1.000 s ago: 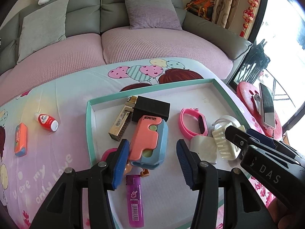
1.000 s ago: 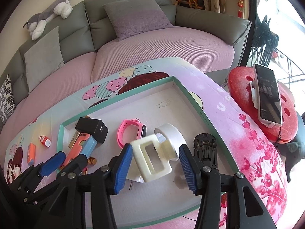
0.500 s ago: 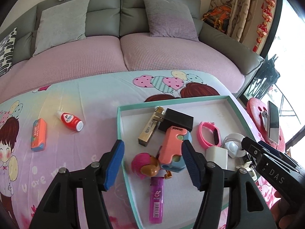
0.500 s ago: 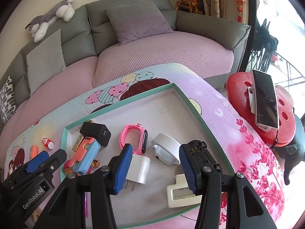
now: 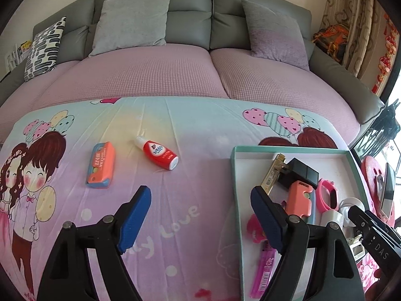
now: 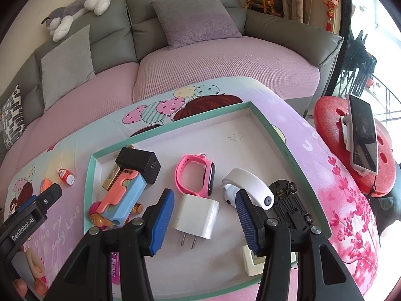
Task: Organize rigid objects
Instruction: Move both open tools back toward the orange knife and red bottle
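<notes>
A teal-rimmed white tray (image 6: pixel 253 111) (image 5: pixel 234 170) holds a black box (image 6: pixel 139 164), a pink-and-blue case (image 6: pixel 125 195), a pink watch (image 6: pixel 194 175), a white plug (image 6: pixel 196 215), a white band (image 6: pixel 246 192), a black toy car (image 6: pixel 290 207), a cream clip (image 6: pixel 250 262) and a purple lighter (image 5: pixel 263 268). On the cloth left of the tray lie a red bottle (image 5: pixel 158 153) and an orange case (image 5: pixel 100 165). My left gripper (image 5: pixel 200 220) is open and empty over the cloth. My right gripper (image 6: pixel 204 222) is open and empty above the plug.
A grey sofa with pink seat covers (image 5: pixel 155 72) and cushions stands behind the cartoon-print cloth (image 5: pixel 188 125). A red stool (image 6: pixel 376 155) with a phone (image 6: pixel 363 135) on it stands at the right. A plush dog (image 6: pixel 75 10) lies on the sofa back.
My left gripper has let go of the pink-and-blue case and moved left out over the cloth. My right gripper has dropped the cream clip in the tray and drawn back.
</notes>
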Demonstrator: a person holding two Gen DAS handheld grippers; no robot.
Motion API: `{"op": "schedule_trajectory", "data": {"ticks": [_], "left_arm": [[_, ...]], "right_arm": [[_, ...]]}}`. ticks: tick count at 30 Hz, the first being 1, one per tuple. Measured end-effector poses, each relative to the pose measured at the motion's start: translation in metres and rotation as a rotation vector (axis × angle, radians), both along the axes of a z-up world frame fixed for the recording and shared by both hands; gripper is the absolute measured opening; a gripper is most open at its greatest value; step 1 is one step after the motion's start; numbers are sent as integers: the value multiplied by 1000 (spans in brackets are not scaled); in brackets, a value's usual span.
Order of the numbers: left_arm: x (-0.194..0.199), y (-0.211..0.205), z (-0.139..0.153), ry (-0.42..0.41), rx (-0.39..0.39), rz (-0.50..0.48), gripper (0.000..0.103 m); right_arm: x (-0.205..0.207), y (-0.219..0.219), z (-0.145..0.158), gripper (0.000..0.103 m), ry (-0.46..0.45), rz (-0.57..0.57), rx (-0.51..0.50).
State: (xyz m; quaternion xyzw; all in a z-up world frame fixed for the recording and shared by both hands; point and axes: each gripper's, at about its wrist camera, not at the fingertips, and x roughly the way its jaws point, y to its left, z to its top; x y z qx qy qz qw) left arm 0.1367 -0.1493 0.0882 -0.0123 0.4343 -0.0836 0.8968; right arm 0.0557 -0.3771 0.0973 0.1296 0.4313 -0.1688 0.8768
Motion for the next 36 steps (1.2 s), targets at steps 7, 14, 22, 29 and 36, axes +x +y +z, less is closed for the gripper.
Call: {"op": "schedule_trajectory", "data": {"ticks": [7, 14, 22, 29, 36], "left_arm": [[4, 17, -7, 10, 17, 56, 94], [6, 27, -10, 9, 33, 88, 94], [8, 35, -12, 14, 34, 108, 94], [8, 42, -14, 5, 42, 126, 94], [9, 52, -9, -14, 27, 158, 94]], "right_arm": [[9, 15, -4, 68, 9, 45, -5], [15, 28, -10, 76, 26, 77, -15], [18, 34, -9, 103, 15, 87, -19], [20, 36, -9, 103, 11, 86, -17], [20, 39, -5, 103, -17, 81, 11]]}}
